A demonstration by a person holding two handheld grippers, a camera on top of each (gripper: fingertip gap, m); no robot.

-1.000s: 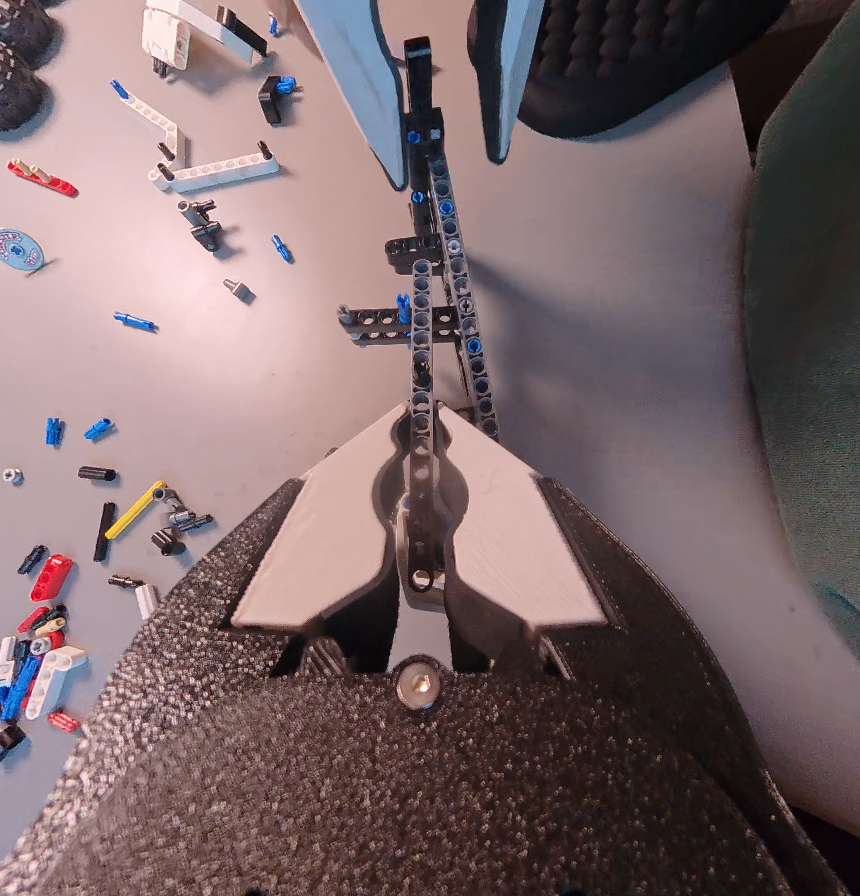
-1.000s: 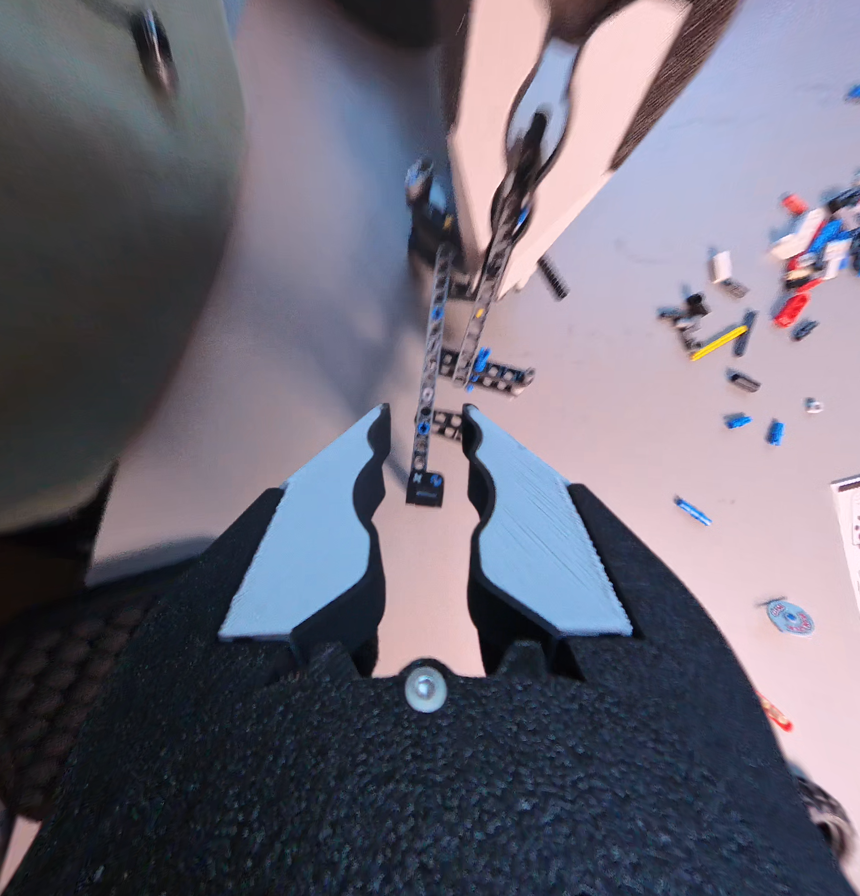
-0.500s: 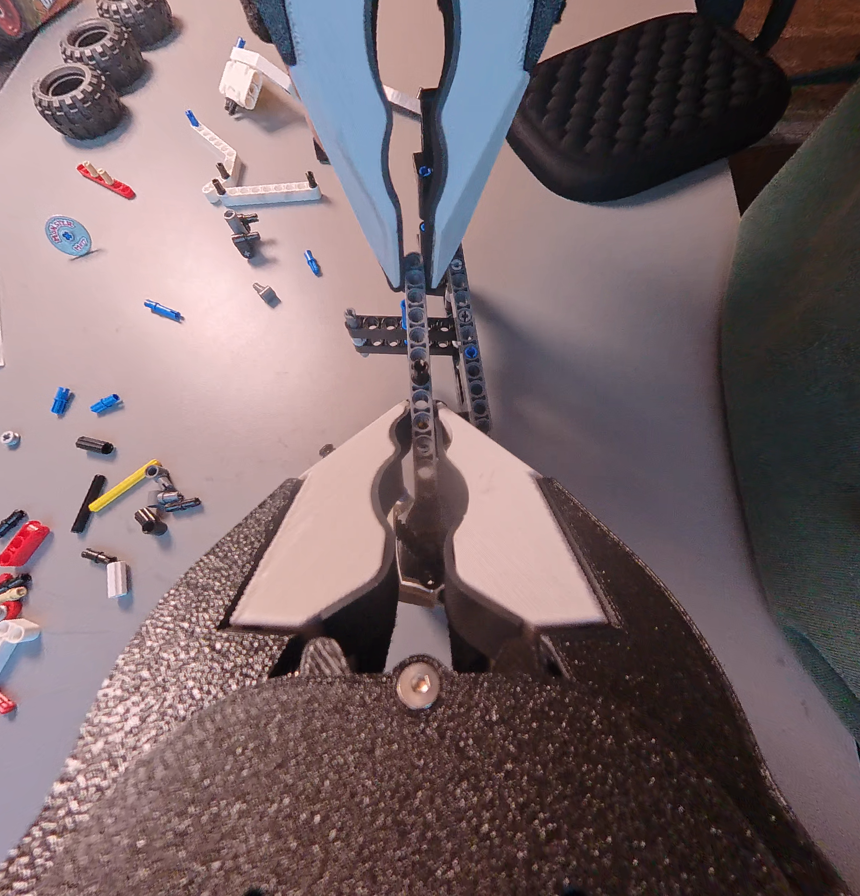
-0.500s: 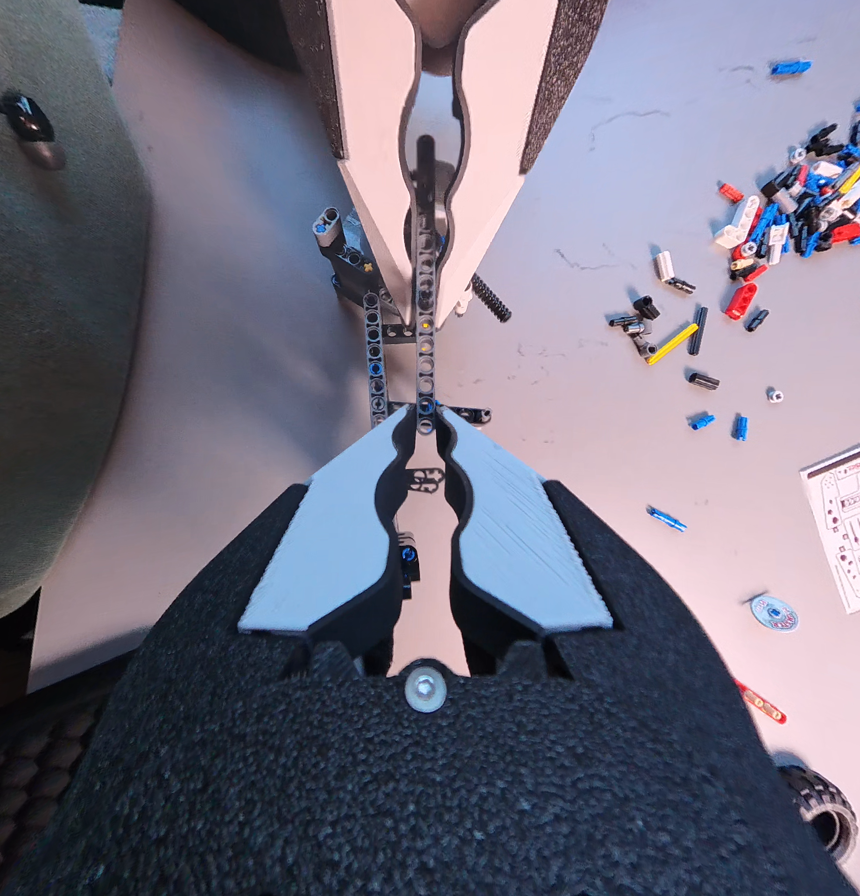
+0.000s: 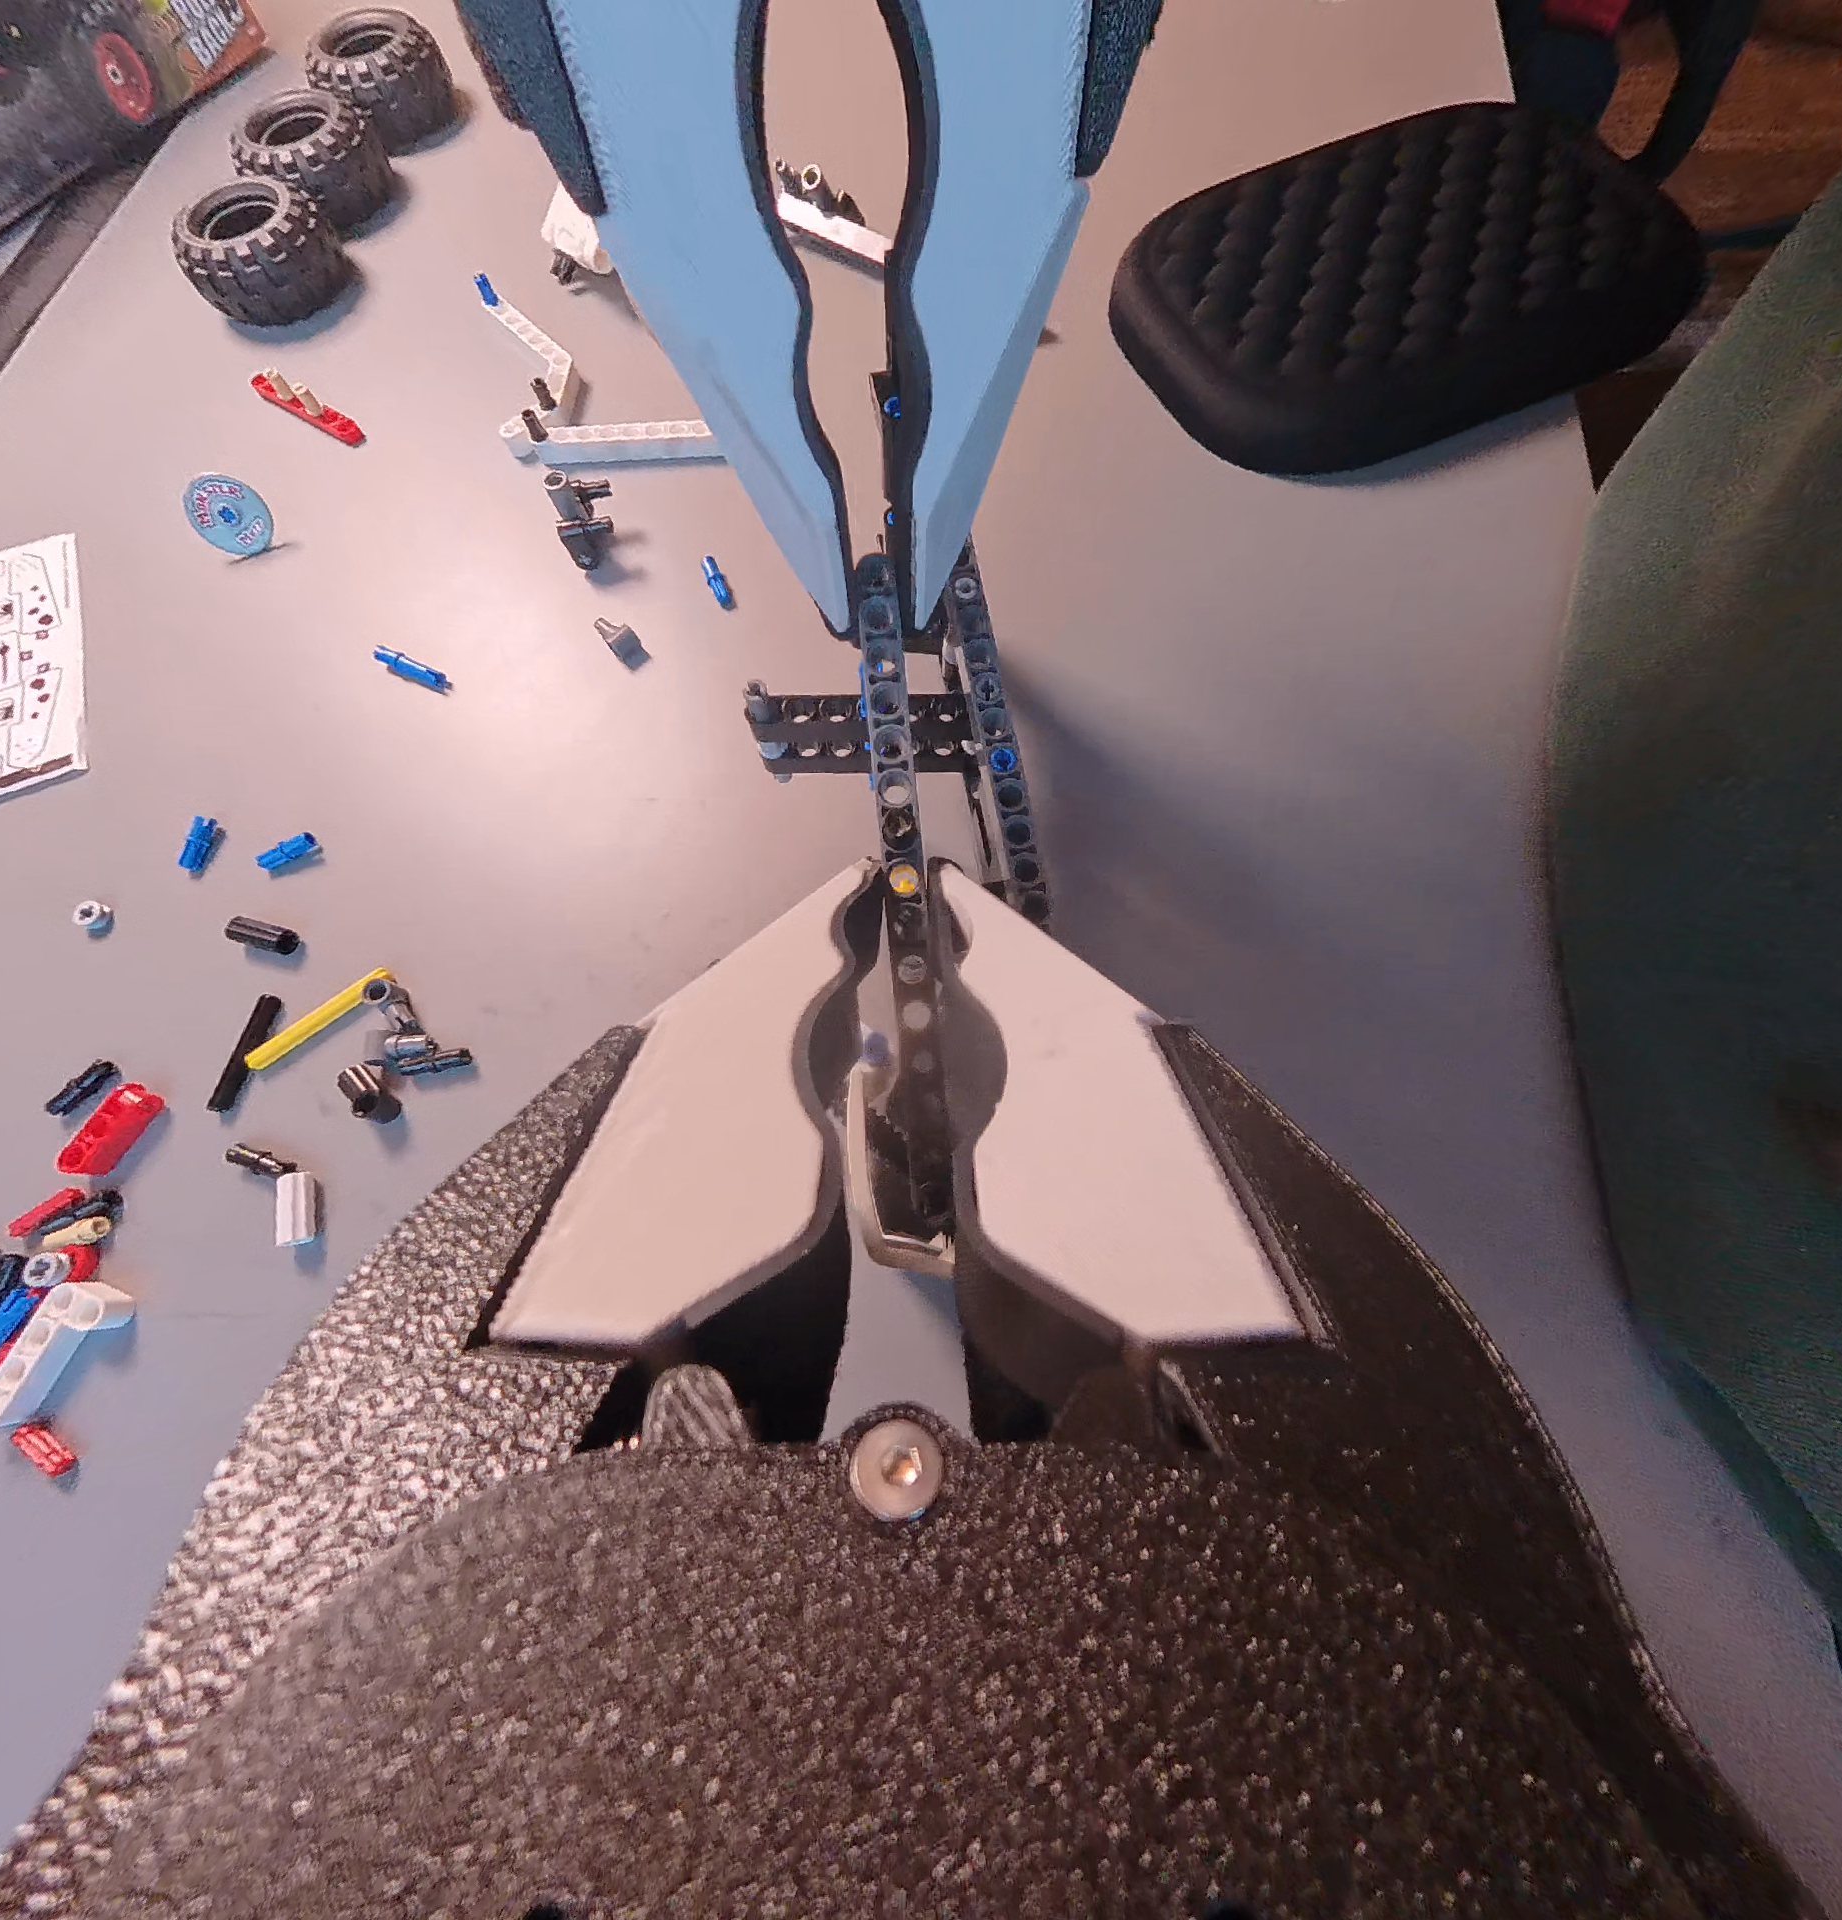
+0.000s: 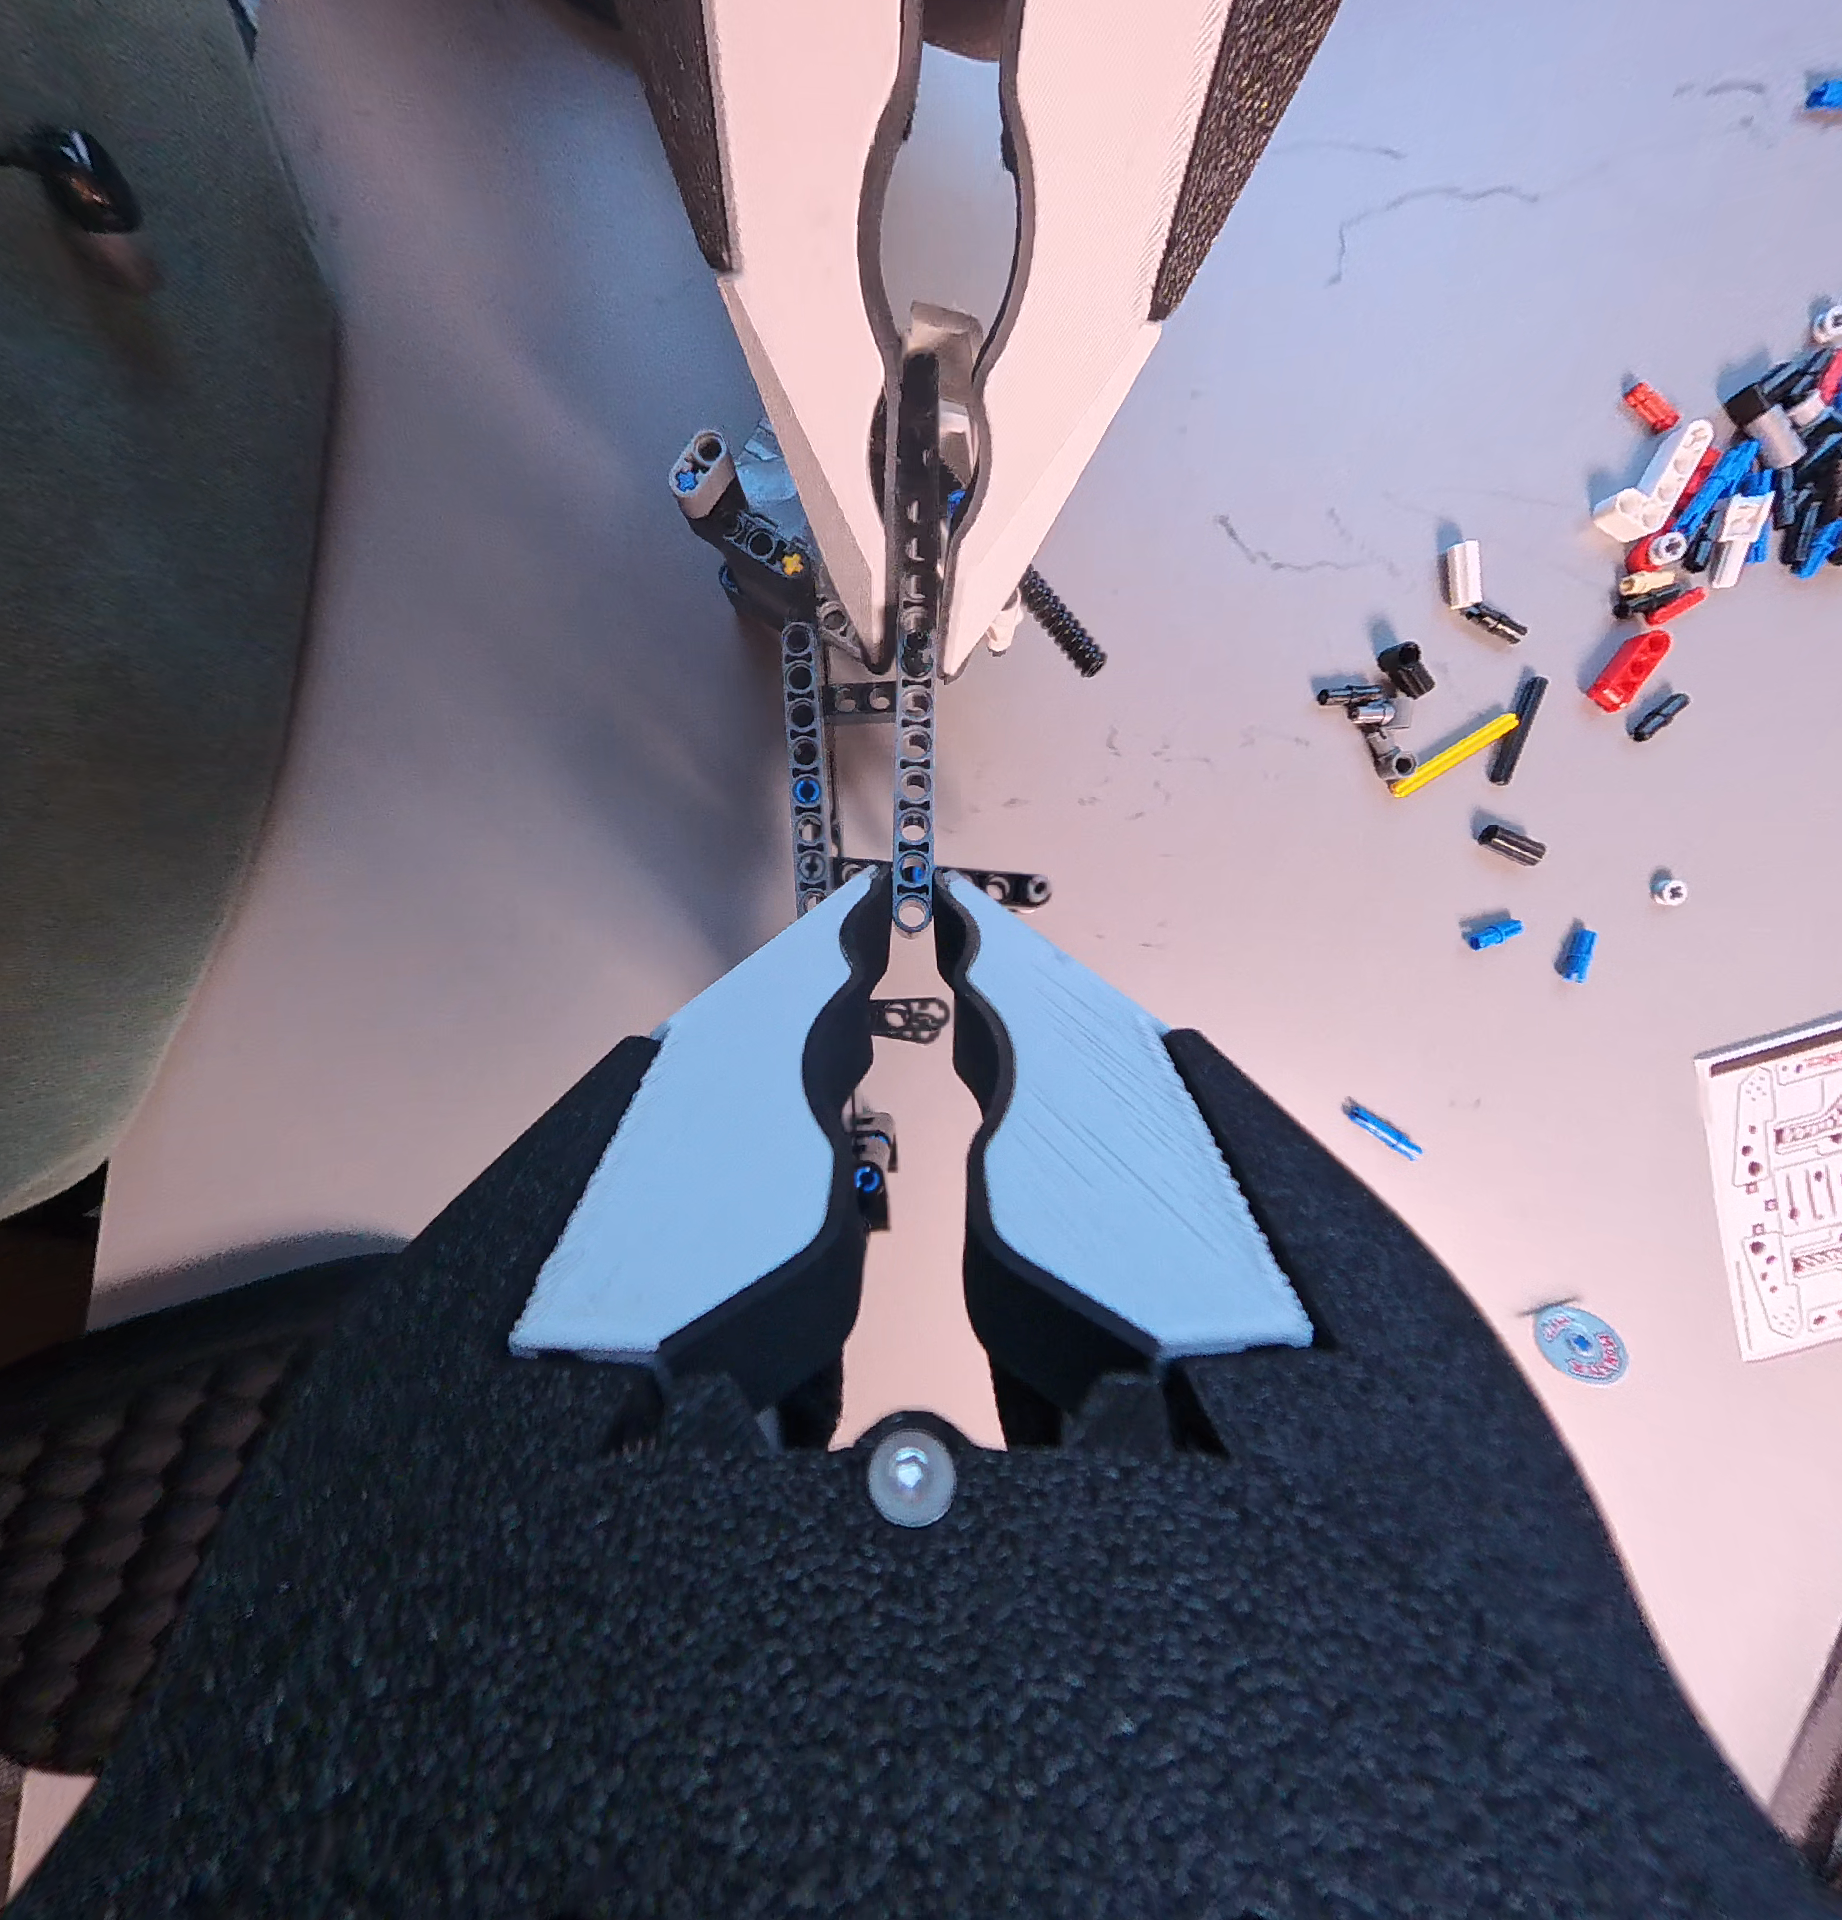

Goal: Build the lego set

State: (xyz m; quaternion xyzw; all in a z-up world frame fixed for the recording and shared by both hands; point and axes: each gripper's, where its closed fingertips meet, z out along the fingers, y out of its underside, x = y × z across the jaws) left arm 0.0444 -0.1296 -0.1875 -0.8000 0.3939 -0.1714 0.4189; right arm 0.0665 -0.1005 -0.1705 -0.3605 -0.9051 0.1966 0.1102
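Two grippers pinch one dark grey holed beam (image 5: 889, 727) of the lego frame above the table (image 5: 584, 790): left gripper (image 5: 904, 883) clamps its near end, right gripper (image 6: 912, 899) its far end.

Grey table (image 5: 543, 748) scattered with loose lego parts

Three black knobby tyres (image 5: 273, 244) at the far corner near a printed box edge (image 5: 86, 73); white angled beams (image 5: 584, 426) just past them; red strip with tan pegs (image 5: 307, 393) beside a round blue sticker disc (image 5: 228, 513); white sticker sheet (image 5: 18, 670) at the edge; blue pins (image 5: 410, 667) well apart across the middle; yellow axle (image 5: 319, 1018) touching small black and grey connectors; mixed red, white, blue and black pile (image 6: 1769, 478) further along; black spring (image 6: 1064, 621) in right wrist view; black textured pad (image 5: 1405, 291) at the table's far side
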